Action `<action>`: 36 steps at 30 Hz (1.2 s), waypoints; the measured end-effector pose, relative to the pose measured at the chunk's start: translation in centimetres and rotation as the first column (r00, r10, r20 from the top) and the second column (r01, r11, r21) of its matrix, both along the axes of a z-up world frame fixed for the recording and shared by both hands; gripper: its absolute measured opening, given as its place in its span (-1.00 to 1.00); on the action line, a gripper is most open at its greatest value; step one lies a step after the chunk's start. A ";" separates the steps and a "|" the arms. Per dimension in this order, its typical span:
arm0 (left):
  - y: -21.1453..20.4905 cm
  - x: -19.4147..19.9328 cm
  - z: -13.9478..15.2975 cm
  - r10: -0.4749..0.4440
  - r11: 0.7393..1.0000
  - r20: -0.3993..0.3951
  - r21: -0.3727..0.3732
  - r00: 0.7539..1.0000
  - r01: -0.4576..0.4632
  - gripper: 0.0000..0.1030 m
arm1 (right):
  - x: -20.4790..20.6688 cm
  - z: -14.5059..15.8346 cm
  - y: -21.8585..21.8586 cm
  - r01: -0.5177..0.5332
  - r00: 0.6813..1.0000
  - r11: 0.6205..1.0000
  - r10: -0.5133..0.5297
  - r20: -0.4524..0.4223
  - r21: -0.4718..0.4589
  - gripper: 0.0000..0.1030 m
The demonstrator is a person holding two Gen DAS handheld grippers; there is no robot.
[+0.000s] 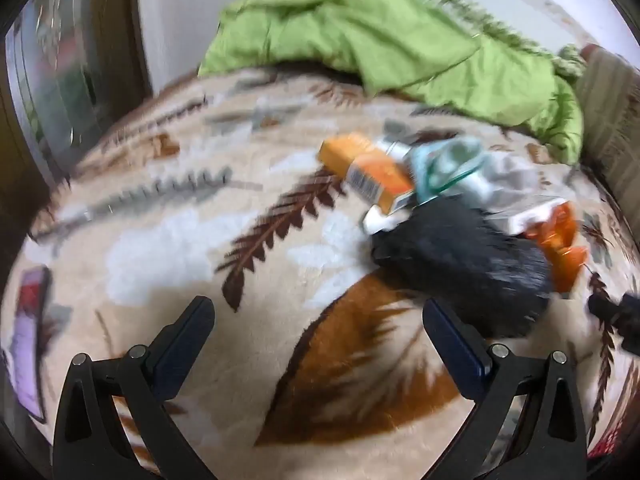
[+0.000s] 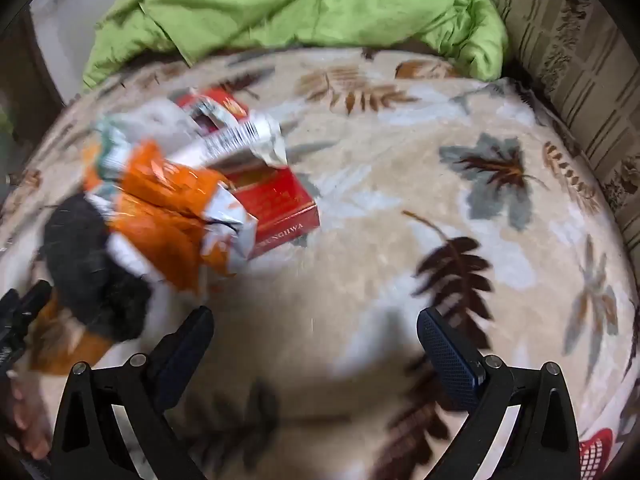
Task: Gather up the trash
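Red carton (image 2: 280,204), flap apparently open, contents blurred; orange box (image 1: 368,172) shut

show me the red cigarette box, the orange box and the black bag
red cigarette box (image 2: 286,210): right wrist view, on its red front face.
orange box (image 1: 370,174): left wrist view, on its orange top face.
black bag (image 1: 468,268): left wrist view, on the middle of its dark crumpled body.

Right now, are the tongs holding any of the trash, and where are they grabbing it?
Nothing is held. The left tongs and the right tongs both gape wide open over the leaf-patterned blanket, with only blanket between them. The trash pile lies untouched.
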State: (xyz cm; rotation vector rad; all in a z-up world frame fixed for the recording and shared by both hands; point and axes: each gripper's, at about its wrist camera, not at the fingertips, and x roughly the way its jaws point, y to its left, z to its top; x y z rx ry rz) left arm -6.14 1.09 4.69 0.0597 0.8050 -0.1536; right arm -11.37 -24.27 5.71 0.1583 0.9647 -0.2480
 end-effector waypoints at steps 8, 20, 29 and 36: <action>0.6 -7.4 4.5 -0.057 0.997 0.192 -0.036 0.980 0.065 1.00 | -8.2 5.2 3.3 0.004 0.968 0.996 0.017 0.249 -0.084 0.98; 1.6 -13.4 3.3 -0.064 0.998 0.272 0.000 0.960 0.066 1.00 | -13.6 5.8 5.3 0.055 0.932 0.982 0.015 0.361 -0.183 0.98; 0.5 -12.5 4.6 -0.103 0.995 0.272 0.035 0.957 0.097 1.00 | -13.8 5.6 5.5 0.065 0.935 0.977 0.011 0.354 -0.203 0.98; 0.3 -11.8 4.3 -0.092 0.996 0.256 0.027 0.962 0.088 1.00 | -13.6 5.4 5.2 0.067 0.942 0.978 0.004 0.334 -0.199 0.98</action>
